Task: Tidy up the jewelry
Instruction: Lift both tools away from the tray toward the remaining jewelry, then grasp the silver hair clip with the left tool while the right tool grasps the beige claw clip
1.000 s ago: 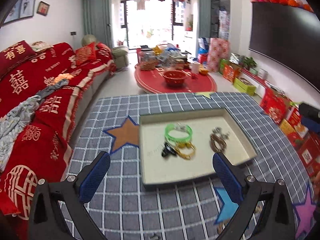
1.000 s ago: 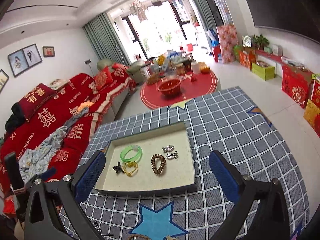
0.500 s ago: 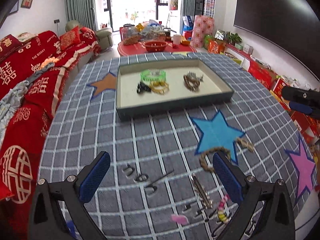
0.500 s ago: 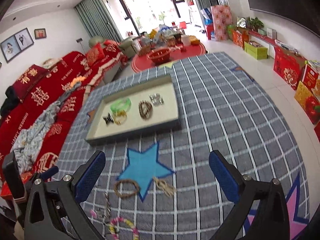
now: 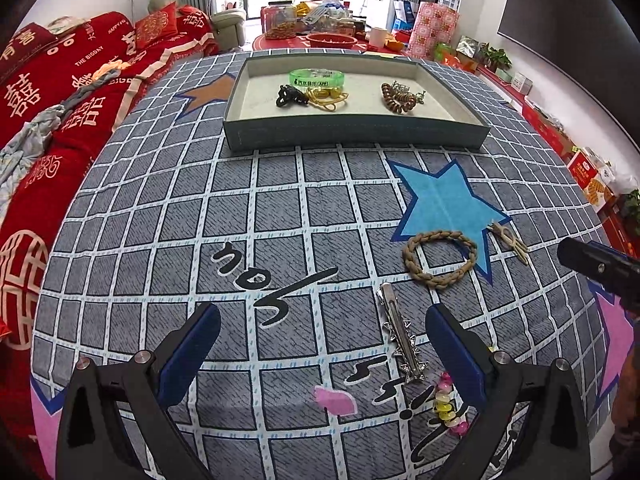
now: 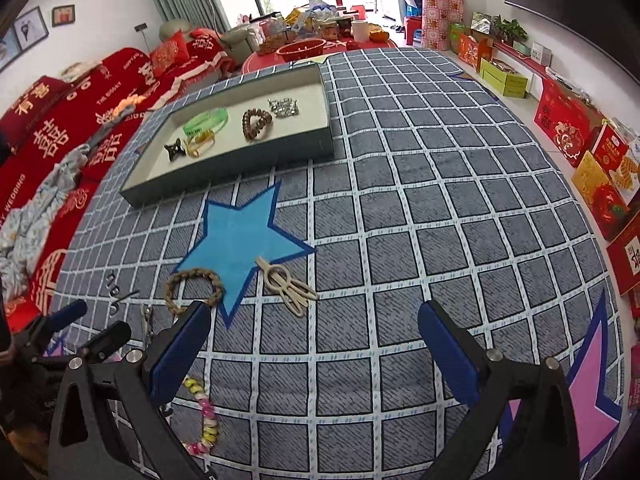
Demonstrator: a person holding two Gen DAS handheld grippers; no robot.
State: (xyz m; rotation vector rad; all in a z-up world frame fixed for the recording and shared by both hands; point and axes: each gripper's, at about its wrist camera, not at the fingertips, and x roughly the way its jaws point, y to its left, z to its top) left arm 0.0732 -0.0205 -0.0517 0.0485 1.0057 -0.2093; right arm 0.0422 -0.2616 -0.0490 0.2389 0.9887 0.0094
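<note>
A shallow grey tray (image 5: pixel 352 134) (image 6: pixel 320 146) at the table's far side holds a green bangle (image 5: pixel 317 77), a black clip, a gold band, brown beads (image 6: pixel 256 122) and silver pieces. Loose on the checked cloth lie a braided brown ring (image 5: pixel 440 258) (image 6: pixel 195 290), a beige hair comb (image 6: pixel 288 286), a silver star clip (image 5: pixel 402 340), black hairpins (image 5: pixel 260 280), a pink piece (image 5: pixel 335 400) and a bead bracelet (image 5: pixel 448 408) (image 6: pixel 204 420). My left gripper (image 5: pixel 320 352) is open above the near edge. My right gripper (image 6: pixel 312 356) is open beside the comb.
A red sofa (image 5: pixel 60 100) runs along the left. A low red table (image 6: pixel 304 46) with bowls and jars stands beyond. Red gift boxes (image 6: pixel 592 160) line the right wall. The table's near edge is close under both grippers.
Both grippers have pulled back from above the tray and tipped down toward the near part of the table. The loose jewelry has come into view. Both stay open.
</note>
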